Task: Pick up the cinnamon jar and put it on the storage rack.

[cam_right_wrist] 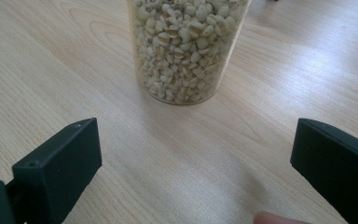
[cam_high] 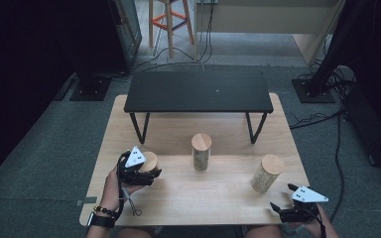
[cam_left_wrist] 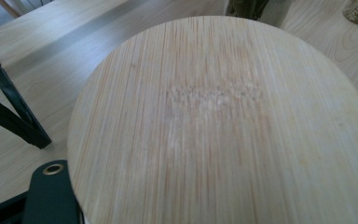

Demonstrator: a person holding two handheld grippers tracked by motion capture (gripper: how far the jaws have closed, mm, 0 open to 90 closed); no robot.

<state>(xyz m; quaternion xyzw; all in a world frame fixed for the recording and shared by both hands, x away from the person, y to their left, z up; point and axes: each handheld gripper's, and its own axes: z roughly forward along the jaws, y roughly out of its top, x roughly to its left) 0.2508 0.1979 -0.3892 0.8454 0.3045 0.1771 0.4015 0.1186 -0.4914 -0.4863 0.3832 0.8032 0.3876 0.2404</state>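
Observation:
Three clear jars with round bamboo lids stand on the wooden table. My left gripper is shut on the left jar just under its lid. That lid looms close in the left gripper view, with one black finger against its edge; the other finger is hidden. My right gripper stands open near the table's front right corner, pointed at the right jar. That grain-filled jar sits a short way beyond the open right gripper, not touching it. The middle jar stands alone.
A low black bench stands across the back of the table, its leg close to the left jar. A fingertip shows at the bottom of the right gripper view. Cables and a stool lie on the floor beyond.

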